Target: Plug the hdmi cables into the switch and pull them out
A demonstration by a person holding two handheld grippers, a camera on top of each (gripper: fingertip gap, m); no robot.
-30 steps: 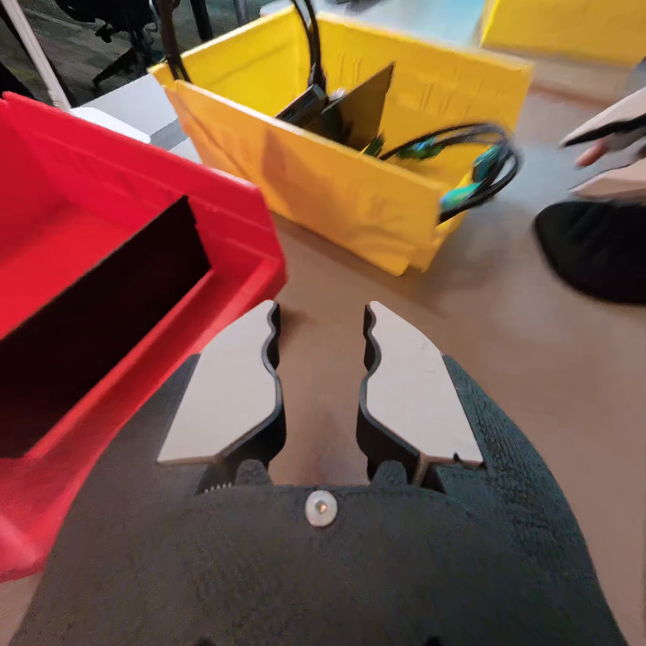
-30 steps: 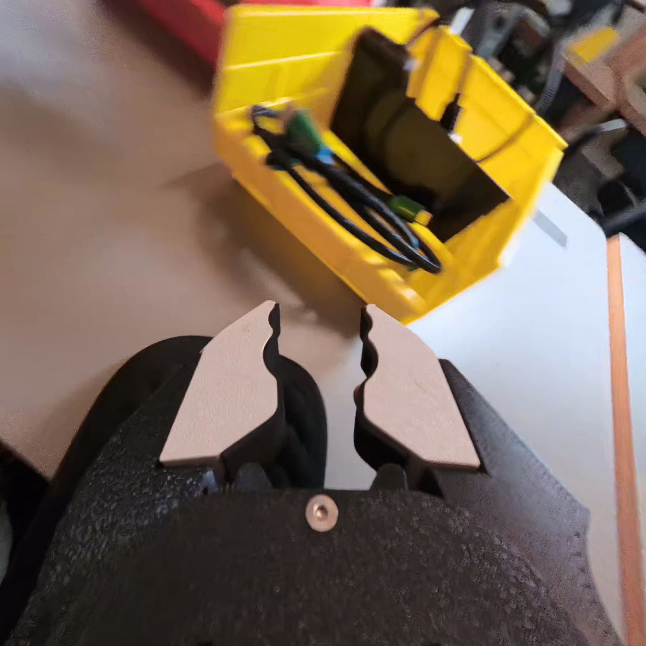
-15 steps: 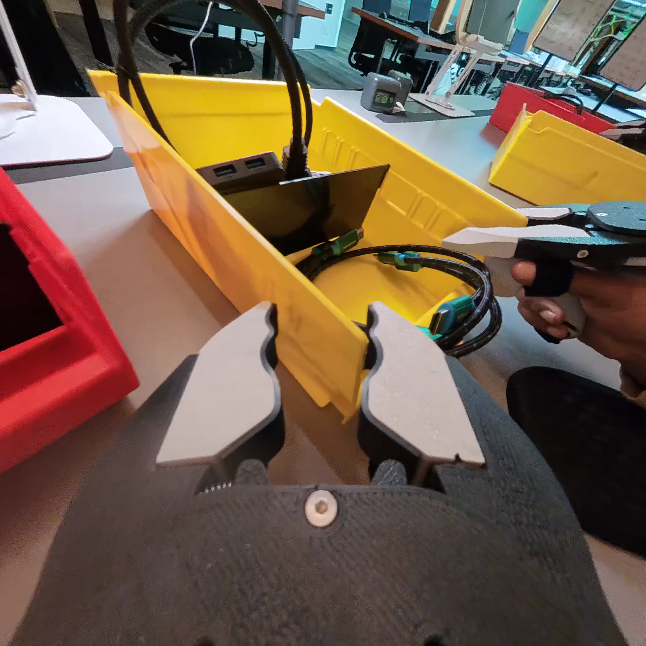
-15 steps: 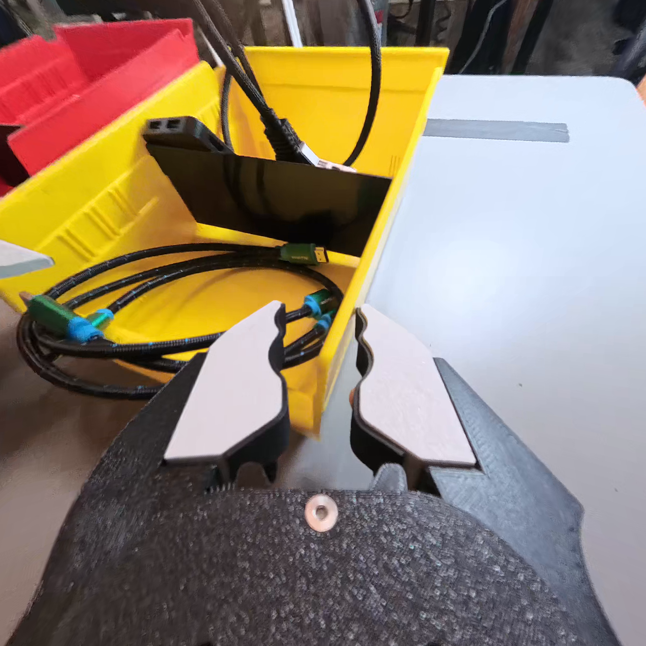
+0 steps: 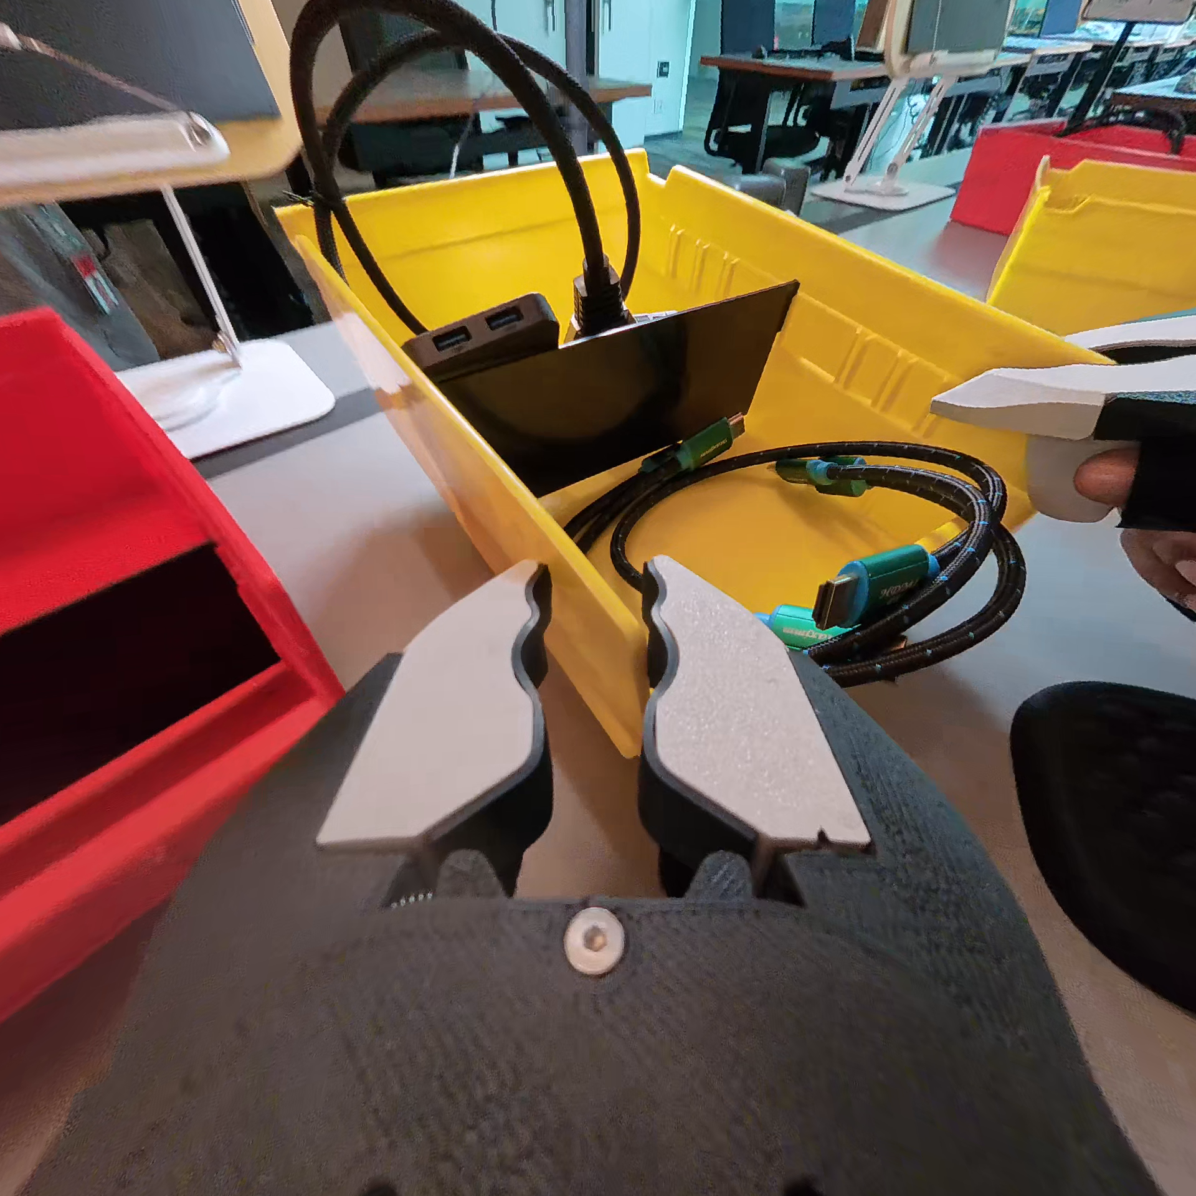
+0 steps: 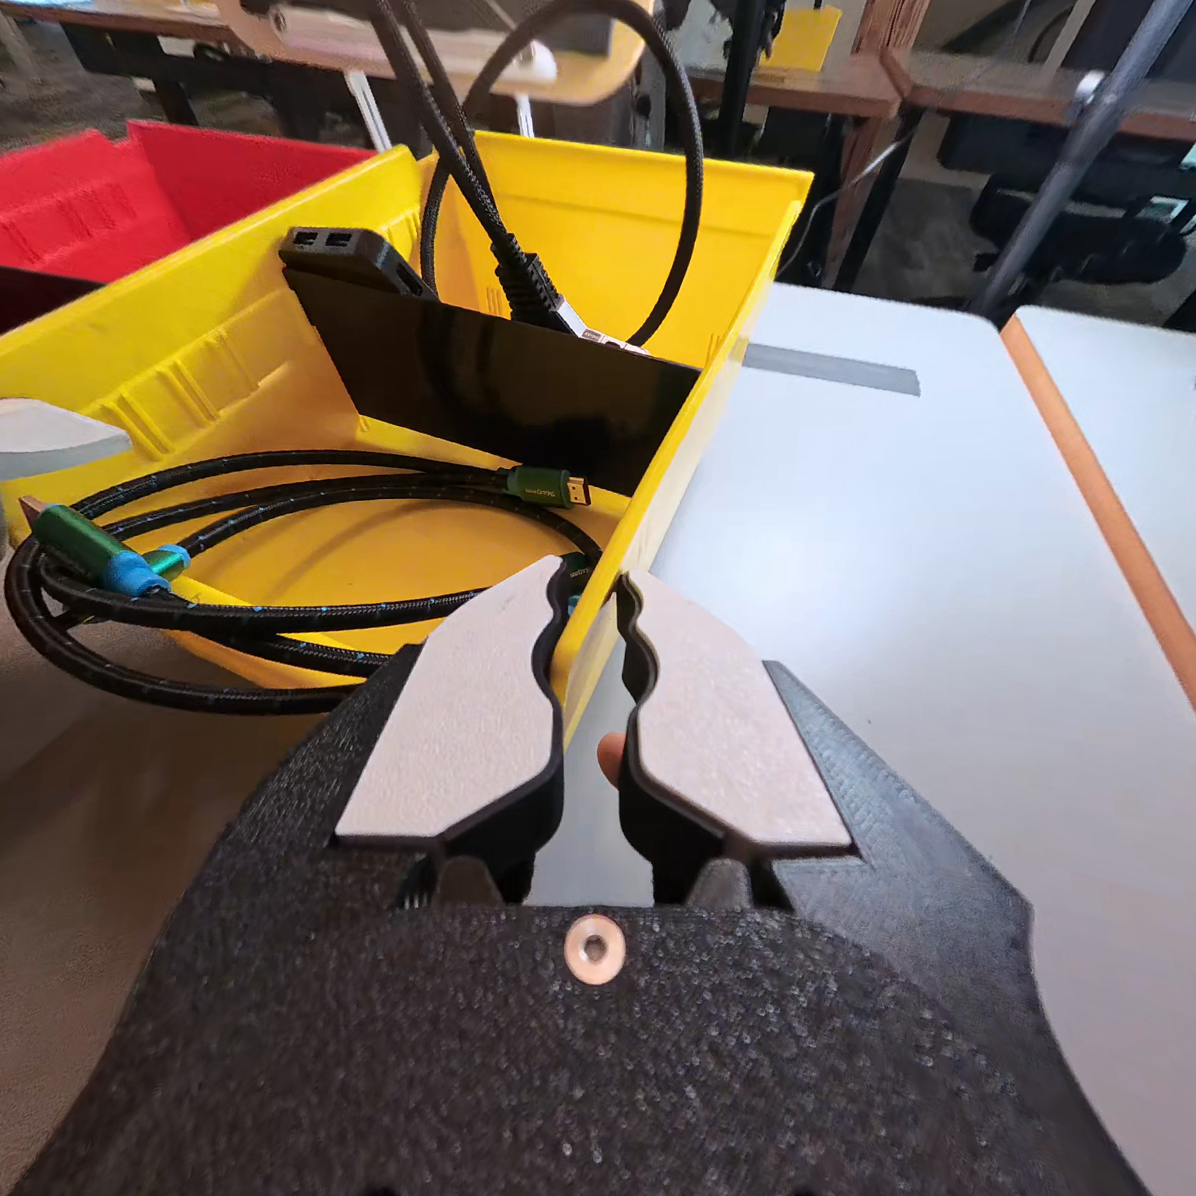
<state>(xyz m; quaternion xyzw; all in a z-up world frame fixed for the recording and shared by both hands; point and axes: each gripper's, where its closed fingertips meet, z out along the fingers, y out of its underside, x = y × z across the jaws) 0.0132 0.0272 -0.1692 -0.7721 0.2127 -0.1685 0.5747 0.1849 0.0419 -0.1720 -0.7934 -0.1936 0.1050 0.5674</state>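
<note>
The grey table top (image 6: 874, 582) carries a large yellow plastic bin (image 5: 550, 582) beside a red plastic bin (image 5: 129, 518). A glossy black divider panel (image 5: 615, 388) crosses the yellow bin; behind it stands the black switch box (image 5: 482, 333), with a thick black braided cable (image 5: 569, 162) rising next to it. In front of the divider lie the coiled black braided hdmi cables with green plugs (image 5: 874, 582), spilling over the bin's low front. The left gripper (image 5: 592, 576) straddles the bin's left wall, the right gripper (image 6: 589, 576) its right wall; each claw is narrowly parted around the wall, though I cannot tell whether it clamps.
</note>
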